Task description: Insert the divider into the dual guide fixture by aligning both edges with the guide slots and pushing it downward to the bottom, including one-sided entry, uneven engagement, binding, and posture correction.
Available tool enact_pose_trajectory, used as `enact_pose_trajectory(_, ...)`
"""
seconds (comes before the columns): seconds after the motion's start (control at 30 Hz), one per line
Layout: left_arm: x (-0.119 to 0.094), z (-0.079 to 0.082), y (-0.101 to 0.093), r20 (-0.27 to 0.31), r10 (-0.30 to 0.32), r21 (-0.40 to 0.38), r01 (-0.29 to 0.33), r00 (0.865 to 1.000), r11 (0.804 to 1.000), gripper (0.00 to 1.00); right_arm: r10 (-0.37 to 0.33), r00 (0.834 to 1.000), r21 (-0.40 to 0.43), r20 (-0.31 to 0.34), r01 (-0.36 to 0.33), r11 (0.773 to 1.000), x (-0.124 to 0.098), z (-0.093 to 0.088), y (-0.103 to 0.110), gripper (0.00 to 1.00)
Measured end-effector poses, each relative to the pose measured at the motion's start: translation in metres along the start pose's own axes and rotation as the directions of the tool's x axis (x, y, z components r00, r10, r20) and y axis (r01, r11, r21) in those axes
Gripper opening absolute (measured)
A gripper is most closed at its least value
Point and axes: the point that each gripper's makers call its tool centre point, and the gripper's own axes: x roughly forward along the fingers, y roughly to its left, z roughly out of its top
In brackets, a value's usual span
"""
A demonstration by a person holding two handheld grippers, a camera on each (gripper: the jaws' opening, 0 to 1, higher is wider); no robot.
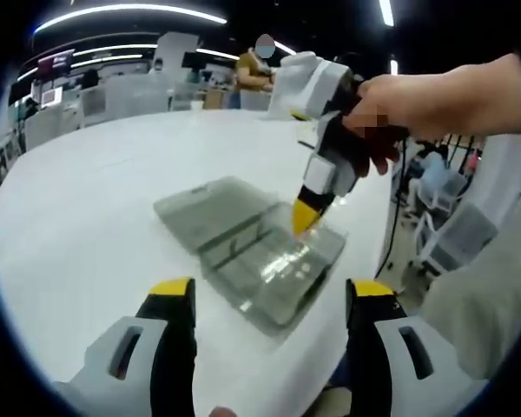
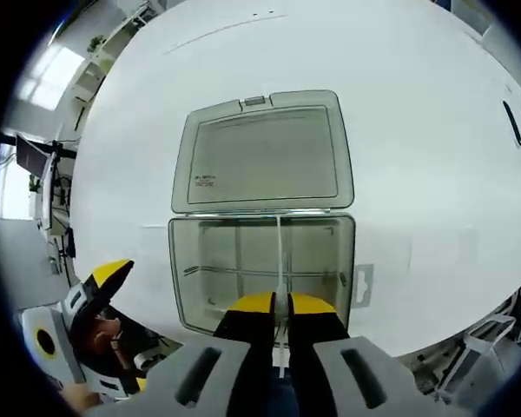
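White table (image 2: 434,156) held a clear box (image 2: 262,269), its lid (image 2: 265,156) lying open beyond the right gripper (image 2: 279,306) — jaws clenched on a thin divider (image 2: 280,252) standing inside the box. Left gripper (image 1: 269,291) hovered near the box, jaws released.

Right hand-held gripper (image 1: 306,219) tip-down over open clear box (image 1: 252,248) on white table (image 1: 87,217).

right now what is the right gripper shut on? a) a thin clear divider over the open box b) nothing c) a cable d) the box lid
a: in the right gripper view the right gripper is shut on the thin clear divider, held edge-on over the open box; the lid lies flat behind it on the table.
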Motion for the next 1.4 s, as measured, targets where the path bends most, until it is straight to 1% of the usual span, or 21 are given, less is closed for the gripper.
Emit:
enact_pose_trajectory(0.4,-0.001,-0.003,0.002,-0.003,0.005,-0.008,-0.005,1.0,1.0,0.68,-0.005,1.0,0.014,-0.009,0.005,1.0,0.003,-0.002,-0.004,0.0)
enact_pose_trajectory(0.5,-0.001,-0.003,0.002,-0.002,0.006,-0.01,-0.006,1.0,1.0,0.68,0.0,1.0,0.011,-0.012,0.0,1.0,0.004,-0.003,-0.002,0.0)
enact_pose_trajectory(0.57,-0.001,-0.002,0.003,0.0,0.008,-0.011,-0.007,1.0,1.0,0.68,-0.012,1.0,-0.002,-0.013,0.011,1.0,0.005,-0.003,-0.003,0.0)
enact_pose_trajectory(0.67,-0.001,-0.003,0.004,-0.001,0.01,-0.013,-0.01,1.0,1.0,0.68,-0.009,1.0,0.005,-0.021,0.009,1.0,0.007,-0.003,-0.003,0.0)
enact_pose_trajectory(0.87,-0.002,-0.005,0.006,-0.005,0.014,-0.02,-0.014,1.0,1.0,0.67,-0.017,0.999,-0.002,-0.039,0.017,1.0,0.012,0.0,-0.005,0.0)
enact_pose_trajectory(1.03,-0.001,-0.004,0.008,-0.006,0.014,-0.019,-0.014,1.0,1.0,0.67,-0.021,0.999,-0.007,-0.049,0.021,1.0,0.013,0.001,-0.005,0.0)
enact_pose_trajectory(1.4,0.0,-0.003,0.008,-0.007,0.012,-0.018,-0.012,1.0,1.0,0.67,-0.024,0.998,-0.029,-0.053,0.022,0.999,0.015,0.0,-0.006,0.0)
